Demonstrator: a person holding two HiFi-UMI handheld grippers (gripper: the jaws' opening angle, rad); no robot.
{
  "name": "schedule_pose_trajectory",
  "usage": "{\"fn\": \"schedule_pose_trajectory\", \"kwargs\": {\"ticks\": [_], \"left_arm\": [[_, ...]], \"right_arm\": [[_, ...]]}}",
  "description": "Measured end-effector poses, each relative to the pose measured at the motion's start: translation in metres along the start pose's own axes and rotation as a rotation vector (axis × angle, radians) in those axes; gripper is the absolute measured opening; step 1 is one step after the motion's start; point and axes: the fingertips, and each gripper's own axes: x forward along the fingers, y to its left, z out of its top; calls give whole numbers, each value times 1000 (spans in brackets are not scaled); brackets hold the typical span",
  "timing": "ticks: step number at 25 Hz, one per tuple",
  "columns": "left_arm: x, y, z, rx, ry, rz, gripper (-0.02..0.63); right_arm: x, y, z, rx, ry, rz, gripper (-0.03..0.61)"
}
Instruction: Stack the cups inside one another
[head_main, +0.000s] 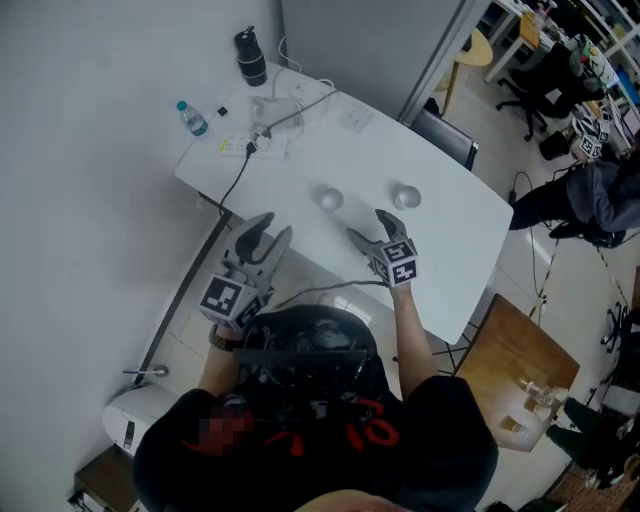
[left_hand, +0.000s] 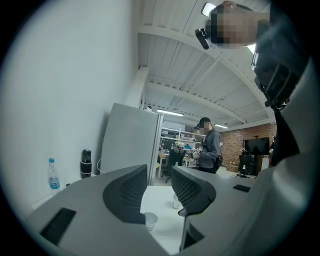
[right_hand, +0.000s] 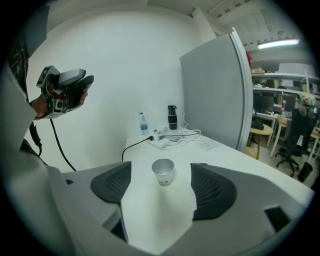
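- Right gripper — jaws spread wide, nothing pinched. In its own view one cup stands upright on the table straight ahead, centred in the gap and clear of both pads.
- That cup reads as the left cup: beyond it in the right gripper view stand the water bottle and the black flask, which mark the far-left end of the table. This is a judgement, not certain.
- Right cup is upright, mouth up, and well apart from the left cup. Both sit near the middle of the table; neither is nested yet.
- Key relation: the cup's long axis is vertical and the right gripper's jaws open sideways across it, with the gripper tilted down towards it. A side grasp on the cup wall should need only a straight advance along the pointing line, with no re-aiming.
- Left gripper — jaws partly open, empty. It is held about level over the near edge of the table, pointing across it. Its view shows the left cup low in the gap and the right cup further off, just beside the right-hand jaw.
- Nearness: in the head view both grippers hover short of the cups. The left gripper is nearer the left cup than the right cup.
- Step judged: approach for the first pick; stacking has not begun.
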Motion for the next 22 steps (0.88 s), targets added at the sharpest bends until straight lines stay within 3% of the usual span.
{"fn": "schedule_pose_trajectory", "kwargs": {"ticks": [5, 6, 17, 22], "left_arm": [[-16, 8, -6, -16, 32, 37, 150], [-19, 10, -6, -14, 30, 46, 149], [-43, 32, -2, -26, -4, 126, 149], [-52, 42, -2, -40, -11, 163, 149]], "right_arm": [[40, -3, -20, -9, 86, 28, 410], [48, -3, -23, -18, 103, 31, 450], [135, -4, -51, -55, 264, 38, 453], [151, 16, -19, -239, 343, 37, 453]]}}
